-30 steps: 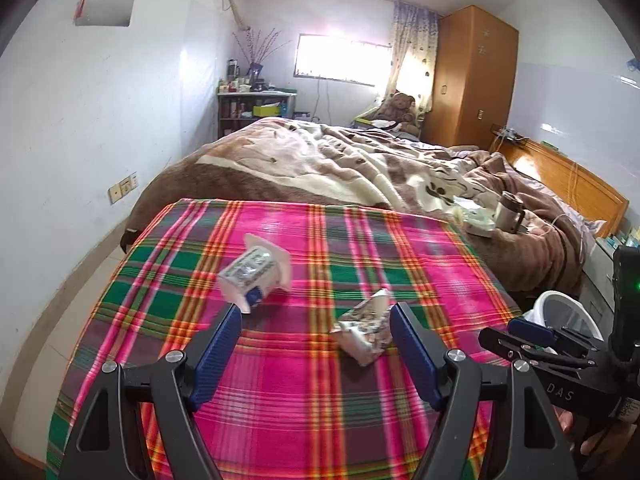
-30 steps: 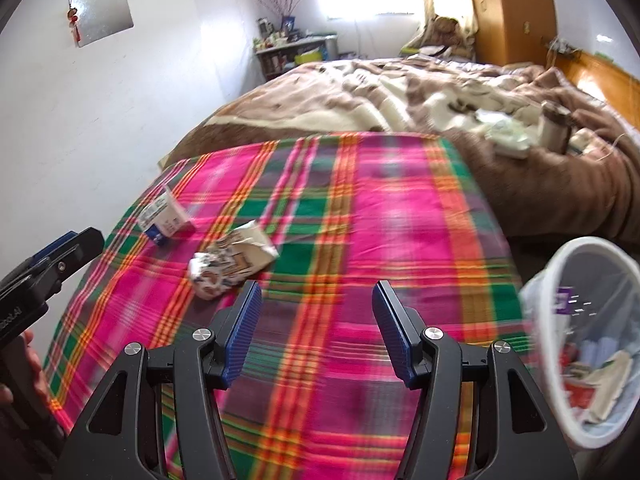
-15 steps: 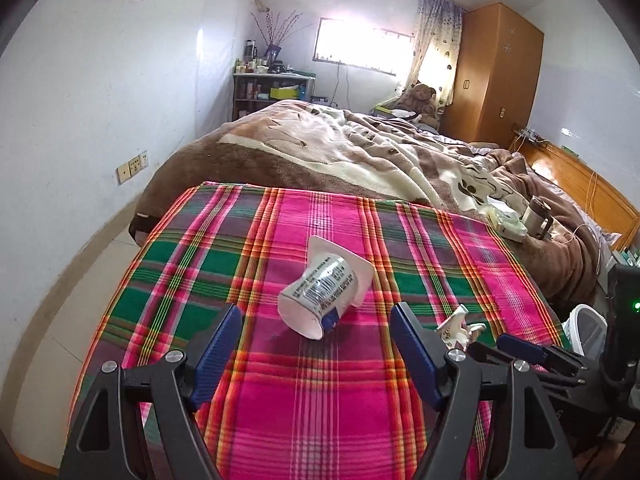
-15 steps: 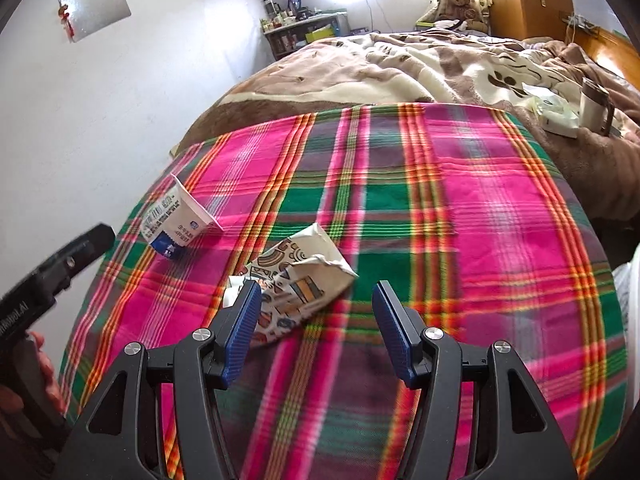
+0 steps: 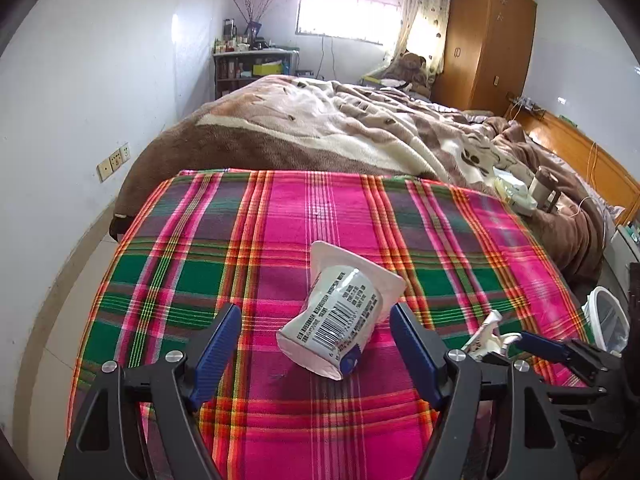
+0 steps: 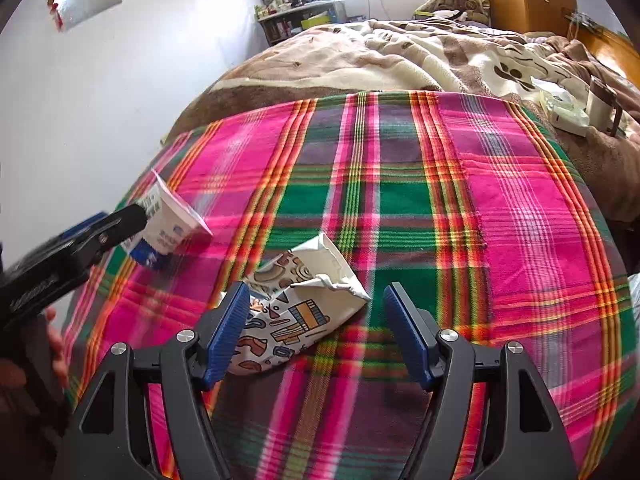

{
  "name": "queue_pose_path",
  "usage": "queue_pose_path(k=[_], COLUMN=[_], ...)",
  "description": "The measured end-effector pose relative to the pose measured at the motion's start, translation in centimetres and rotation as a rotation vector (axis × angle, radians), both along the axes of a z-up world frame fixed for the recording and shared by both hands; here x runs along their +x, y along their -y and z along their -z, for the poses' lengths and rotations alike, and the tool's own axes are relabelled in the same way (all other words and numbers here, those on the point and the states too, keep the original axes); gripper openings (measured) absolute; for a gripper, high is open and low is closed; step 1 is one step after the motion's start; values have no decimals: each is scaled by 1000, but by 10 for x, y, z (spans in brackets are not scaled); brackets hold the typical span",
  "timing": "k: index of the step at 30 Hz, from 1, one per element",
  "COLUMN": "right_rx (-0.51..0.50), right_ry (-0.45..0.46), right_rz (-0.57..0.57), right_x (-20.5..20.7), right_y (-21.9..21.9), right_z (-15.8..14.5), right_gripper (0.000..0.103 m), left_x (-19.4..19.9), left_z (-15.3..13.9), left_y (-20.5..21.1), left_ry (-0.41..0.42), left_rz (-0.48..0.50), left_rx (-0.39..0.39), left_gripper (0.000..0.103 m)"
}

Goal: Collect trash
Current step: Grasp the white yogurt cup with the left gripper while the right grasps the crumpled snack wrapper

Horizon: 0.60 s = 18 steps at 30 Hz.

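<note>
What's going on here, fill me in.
A person is collecting trash off a plaid cloth with two handheld tongs. The left tongs stand open around a tipped white cup, not gripping it. The right tongs are opening over a crumpled wrapper; nothing is picked up. A bin waits at the right edge.

cup [image 5: 336, 320] on cloth [image 5: 280, 216] | wrapper [image 6: 296, 312] right of cup | bed [image 5: 320, 120] behind

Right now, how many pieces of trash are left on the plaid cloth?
2. A yogurt cup on its side between the left gripper's fingers; a crumpled patterned wrapper between the right gripper's opening fingers. More may lie outside view.
</note>
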State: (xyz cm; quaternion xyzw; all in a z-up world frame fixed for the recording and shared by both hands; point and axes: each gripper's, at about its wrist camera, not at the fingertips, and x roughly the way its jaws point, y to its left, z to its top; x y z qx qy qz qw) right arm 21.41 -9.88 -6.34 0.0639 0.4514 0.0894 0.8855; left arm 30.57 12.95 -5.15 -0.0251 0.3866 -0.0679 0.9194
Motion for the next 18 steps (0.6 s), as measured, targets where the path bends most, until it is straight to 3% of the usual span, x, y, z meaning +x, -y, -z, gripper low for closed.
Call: queue_pose_path(k=[4, 9, 12, 15, 18], right_rx=[-70, 61, 62, 104, 123], right_ry=[-3, -47, -33, -31, -20], right_rz=[40, 73, 59, 45, 18], right_x=[-4, 1, 0, -1, -2], right_y=[7, 22, 18, 14, 9], right_z=[-3, 7, 8, 9, 7], right_gripper=[71, 71, 70, 55, 37], left_x=[8, 18, 18, 18, 16], left_z=[6, 13, 17, 19, 19], left_y=[2, 9, 13, 13, 14], left_ry=[-23, -32, -40, -49, -49], left_rz=[11, 20, 22, 26, 28], left_rx=[-6, 2, 18, -23, -23], left_gripper=[76, 76, 75, 60, 59])
